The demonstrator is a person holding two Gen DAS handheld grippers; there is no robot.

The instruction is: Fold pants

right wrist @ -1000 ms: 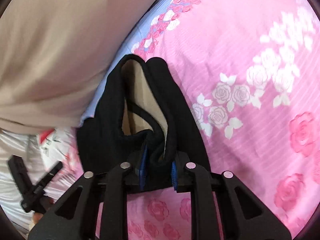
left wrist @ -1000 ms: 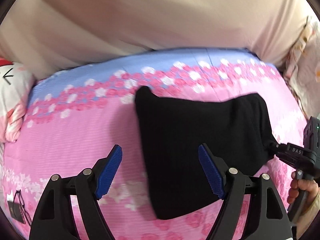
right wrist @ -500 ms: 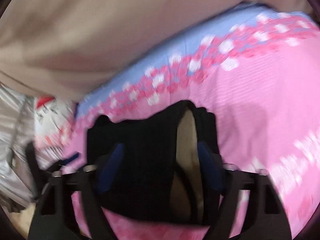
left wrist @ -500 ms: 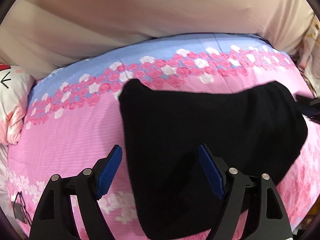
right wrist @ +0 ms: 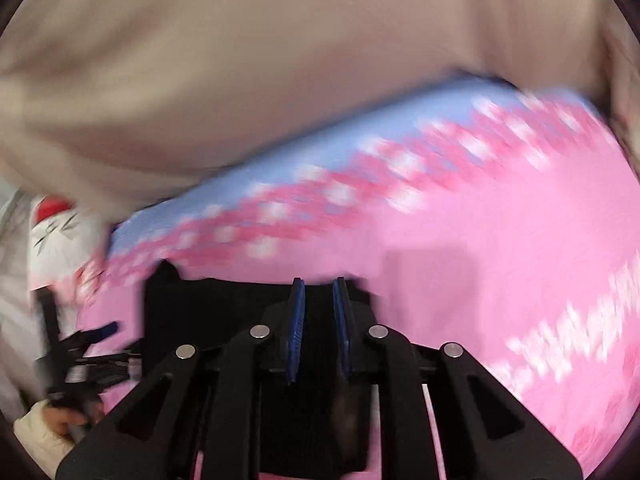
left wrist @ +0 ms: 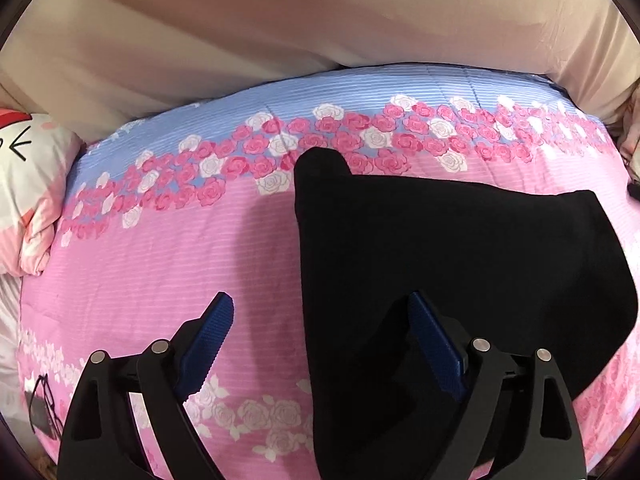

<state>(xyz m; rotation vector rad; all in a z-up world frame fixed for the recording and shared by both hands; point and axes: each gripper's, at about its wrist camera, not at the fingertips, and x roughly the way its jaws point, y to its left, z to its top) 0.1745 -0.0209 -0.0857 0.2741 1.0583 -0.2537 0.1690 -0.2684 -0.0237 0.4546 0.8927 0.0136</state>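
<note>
The black pants (left wrist: 460, 264) lie folded in a compact bundle on the pink floral bedspread (left wrist: 160, 264). My left gripper (left wrist: 320, 332) is open and empty, hovering over the bundle's near left edge, its right finger above the cloth. In the blurred right wrist view the pants (right wrist: 208, 312) lie low and left. My right gripper (right wrist: 318, 320) has its blue pads close together with a narrow gap and nothing visible between them. The left gripper (right wrist: 92, 344) shows at the far left there.
A beige padded headboard (left wrist: 320, 32) rises behind the bed. A white and pink pillow (left wrist: 28, 184) lies at the left. Glasses (left wrist: 44, 404) lie on the bedspread at the lower left. The bedspread's far strip is blue (left wrist: 360, 88).
My right gripper let go of the pants, opened, then narrowed again while swinging away fast. The pants now lie flat. My left gripper stayed open and shifted slightly.
</note>
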